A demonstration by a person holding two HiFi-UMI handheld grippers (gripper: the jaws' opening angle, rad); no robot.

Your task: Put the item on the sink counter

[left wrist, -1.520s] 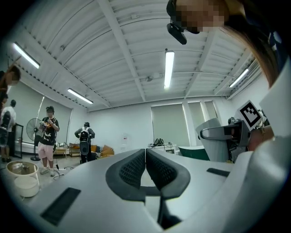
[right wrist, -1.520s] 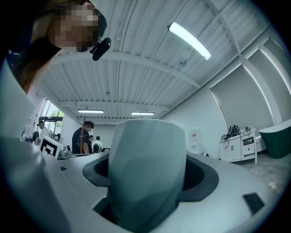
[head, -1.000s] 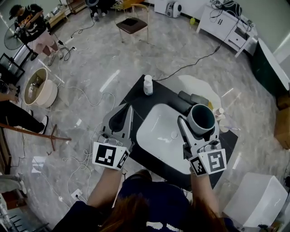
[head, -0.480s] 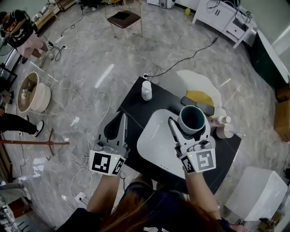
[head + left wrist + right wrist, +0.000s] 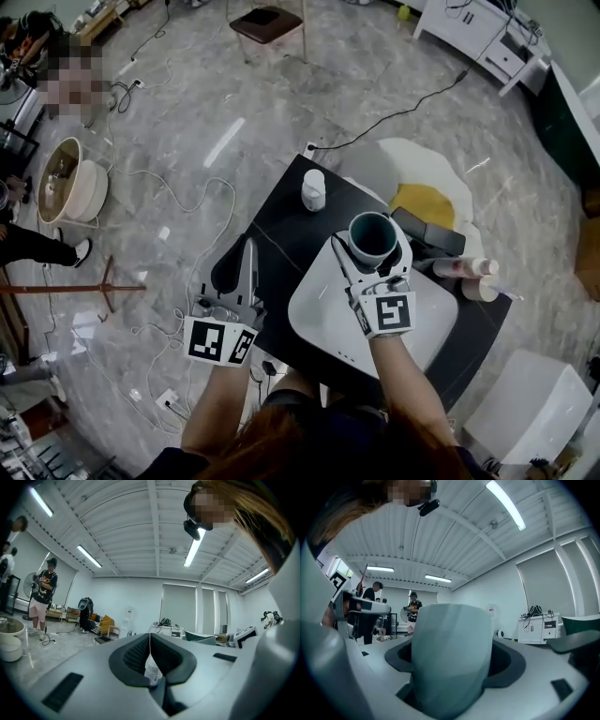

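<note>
Cup point(image 5: 371, 236) held upright in right gripper point(image 5: 372, 251), jaws clamped on its sides, above far edge of white basin point(image 5: 323, 323). Looks rigid, smooth, likely ceramic: moderately heavy, slippery, chips if dropped; grip low on wall seems right, set down gently.

Left gripper point(image 5: 249, 253) at near left, jaws pressed together, nothing between.

Dark counter point(image 5: 281, 230) has bare space far left of basin. White bottle point(image 5: 313, 190) stands at far edge. Black case point(image 5: 429, 232) and lying bottles point(image 5: 466, 268) crowd right side, limiting room there.
</note>
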